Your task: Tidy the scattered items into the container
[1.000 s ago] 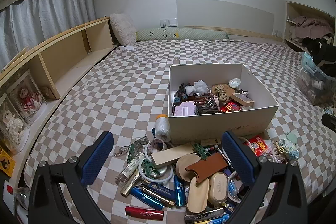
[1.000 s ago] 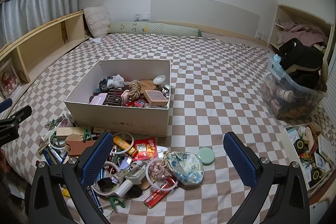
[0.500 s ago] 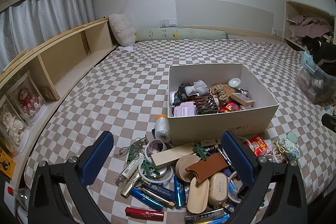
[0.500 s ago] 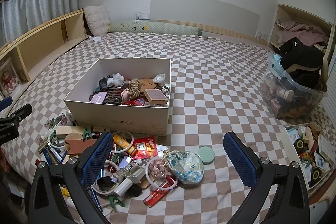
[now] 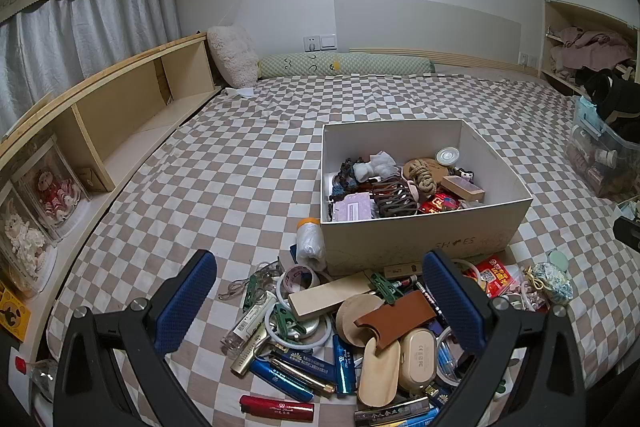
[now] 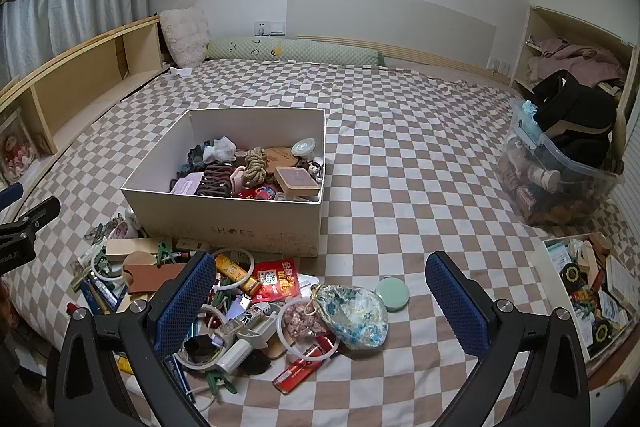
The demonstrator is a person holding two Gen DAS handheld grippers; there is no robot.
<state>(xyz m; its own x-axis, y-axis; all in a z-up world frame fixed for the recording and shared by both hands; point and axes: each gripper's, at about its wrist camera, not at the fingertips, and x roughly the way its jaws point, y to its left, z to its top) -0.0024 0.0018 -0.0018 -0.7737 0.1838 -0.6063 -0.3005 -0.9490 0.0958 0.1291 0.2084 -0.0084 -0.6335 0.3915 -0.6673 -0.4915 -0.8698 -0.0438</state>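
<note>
A white shoe box (image 5: 424, 241) (image 6: 224, 215) stands on the checkered bed, partly filled with small items. Scattered items lie in front of it: a wooden block (image 5: 332, 297), a brown leather sleeve (image 5: 394, 317), blue lighters (image 5: 280, 379), a red lighter (image 5: 276, 407), a floral pouch (image 6: 354, 315), a green round tin (image 6: 392, 293), a red packet (image 6: 278, 279). My left gripper (image 5: 320, 303) is open and empty above the left pile. My right gripper (image 6: 320, 303) is open and empty above the pouch.
A wooden shelf (image 5: 120, 119) runs along the left bed edge. A clear plastic bin with bags (image 6: 560, 179) sits at the right. An open tray of oddments (image 6: 592, 283) lies at the right edge. Pillows (image 5: 232, 55) lie at the head.
Both gripper views have shifted very slightly; no item has moved and both grippers stay open.
</note>
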